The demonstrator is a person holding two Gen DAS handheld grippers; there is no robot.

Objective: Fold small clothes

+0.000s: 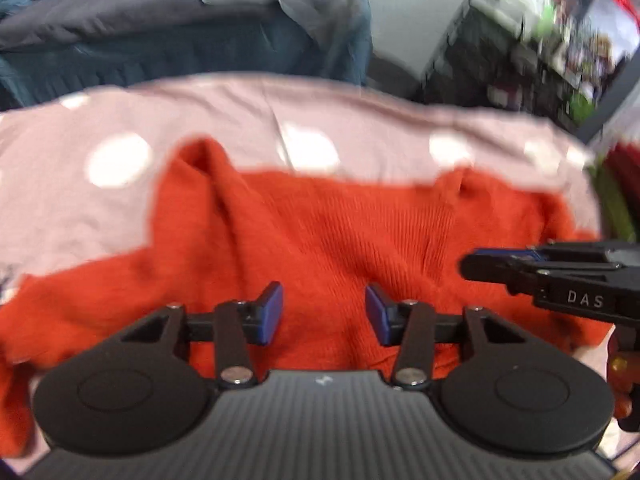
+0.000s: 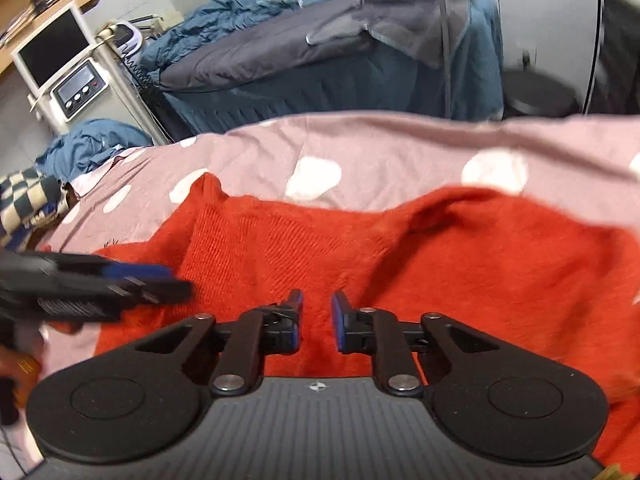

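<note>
Nearest to each wrist camera, the left gripper (image 1: 324, 312) is seen with its jaws apart and nothing pinched between them, only knit below. Same story for the right gripper (image 2: 317, 320): jaws parted by a narrower gap, no fabric clamped. Both are pointed down at the near part of the orange-red knitted sweater (image 1: 320, 232), probably so a fresh hold can be picked for a fold. The sweater is spread flat across a pink bedsheet with white dots (image 2: 392, 148), one rumpled corner raised at the far left edge, so some smoothing may be needed first. Further back, a dark blue and grey quilt (image 2: 320, 52) is piled up, and a small white monitor (image 2: 52, 48) is parked at the far left.
</note>
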